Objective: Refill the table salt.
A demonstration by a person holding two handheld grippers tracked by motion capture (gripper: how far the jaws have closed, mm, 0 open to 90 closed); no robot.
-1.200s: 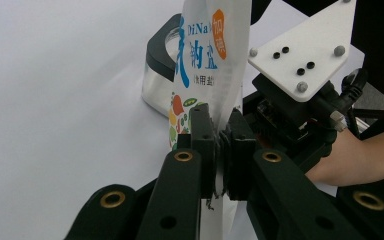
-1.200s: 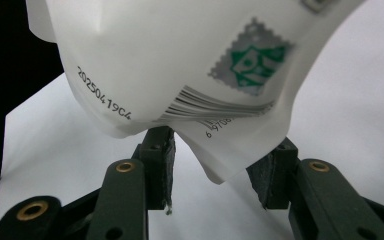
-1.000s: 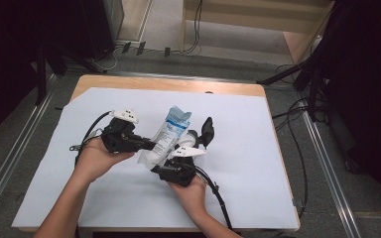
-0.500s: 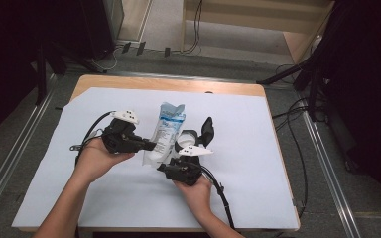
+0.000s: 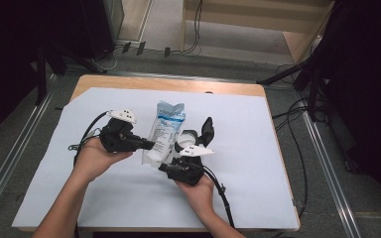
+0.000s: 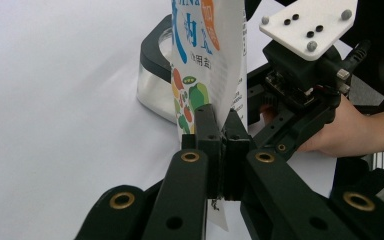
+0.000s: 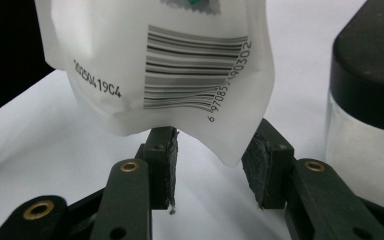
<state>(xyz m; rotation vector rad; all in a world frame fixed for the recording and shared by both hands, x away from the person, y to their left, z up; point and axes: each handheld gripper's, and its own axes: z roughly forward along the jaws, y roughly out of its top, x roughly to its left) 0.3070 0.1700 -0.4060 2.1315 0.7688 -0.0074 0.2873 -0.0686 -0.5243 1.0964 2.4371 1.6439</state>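
White printed plastic pouch (image 6: 207, 60), clamped by the left gripper (image 6: 222, 131); right gripper (image 7: 211, 165), jaws apart, should close squarely across its bottom edge.

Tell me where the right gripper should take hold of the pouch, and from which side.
Grip the pouch at its flat bottom corner, coming from below with one pad on each face. The left gripper already pinches one edge, so the bag hangs upright, and its lower edge sits between the right gripper pads, which are not pressing yet. The jar stands close beside it.
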